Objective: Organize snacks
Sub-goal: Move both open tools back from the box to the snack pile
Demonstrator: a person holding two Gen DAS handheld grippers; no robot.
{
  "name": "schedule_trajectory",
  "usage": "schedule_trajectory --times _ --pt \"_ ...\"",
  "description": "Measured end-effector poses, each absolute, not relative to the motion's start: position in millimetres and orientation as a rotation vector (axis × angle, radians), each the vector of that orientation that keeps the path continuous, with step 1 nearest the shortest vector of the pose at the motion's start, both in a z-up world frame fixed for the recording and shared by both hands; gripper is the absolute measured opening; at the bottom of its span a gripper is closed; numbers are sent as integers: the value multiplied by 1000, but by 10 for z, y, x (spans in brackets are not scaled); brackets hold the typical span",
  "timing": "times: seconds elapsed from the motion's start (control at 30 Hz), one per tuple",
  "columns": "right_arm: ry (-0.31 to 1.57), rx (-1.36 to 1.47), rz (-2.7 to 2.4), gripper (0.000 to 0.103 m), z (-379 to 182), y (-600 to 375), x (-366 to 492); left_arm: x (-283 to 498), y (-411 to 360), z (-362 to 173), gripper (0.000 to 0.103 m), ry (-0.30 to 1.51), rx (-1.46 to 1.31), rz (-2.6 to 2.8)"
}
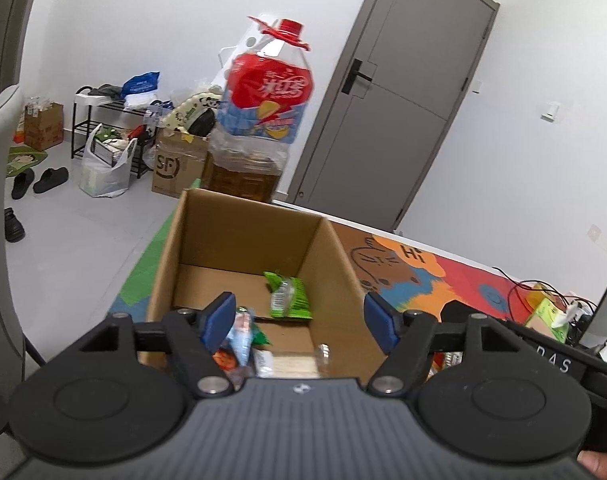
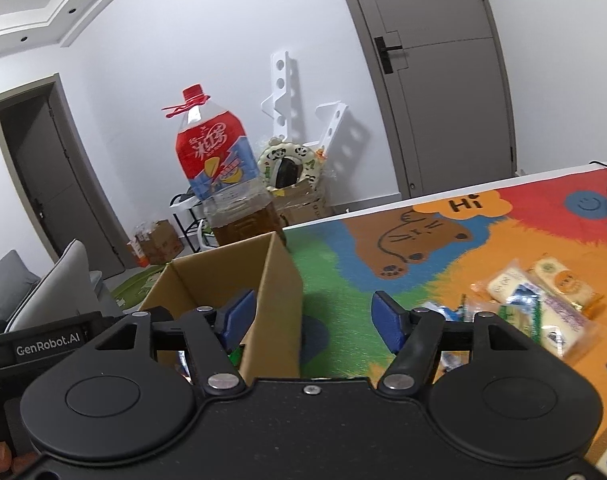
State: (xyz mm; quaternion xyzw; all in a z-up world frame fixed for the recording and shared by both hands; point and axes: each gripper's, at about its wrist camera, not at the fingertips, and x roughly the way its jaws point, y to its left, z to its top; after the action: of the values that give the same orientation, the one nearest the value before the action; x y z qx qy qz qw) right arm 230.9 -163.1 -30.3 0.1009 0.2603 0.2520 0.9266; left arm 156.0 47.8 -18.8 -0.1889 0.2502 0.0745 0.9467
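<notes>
Left wrist view: we see our left claw (image 1: 299, 318) spread wide, empty, over the cardboard box (image 1: 165, 268) holding a green snack packet (image 1: 289, 296). Our right claw (image 2: 313, 318) gapes empty beside it; more snacks (image 2: 543, 308) lie on the table (image 2: 343, 280).

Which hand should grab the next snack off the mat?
Probably the right. Its tool is open and empty, and the loose snacks lie on the mat just to its right. The left tool, also open and empty, hangs over the box, away from that pile.
</notes>
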Motion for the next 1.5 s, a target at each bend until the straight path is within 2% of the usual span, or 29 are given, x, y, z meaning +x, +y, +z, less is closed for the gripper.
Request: schedule_trajectory --times 0.47,0.73,1.5 --pt "524 237 447 65 -350 -2161 2192 1552 14 -180 70 514 -349 81" --pt "520 254 417 69 -388 -2392 2167 1602 -207 -191 70 524 -330 49" --pt "563 336 331 69 -684 -2948 2420 1990 -692 -365 70 585 -266 0"
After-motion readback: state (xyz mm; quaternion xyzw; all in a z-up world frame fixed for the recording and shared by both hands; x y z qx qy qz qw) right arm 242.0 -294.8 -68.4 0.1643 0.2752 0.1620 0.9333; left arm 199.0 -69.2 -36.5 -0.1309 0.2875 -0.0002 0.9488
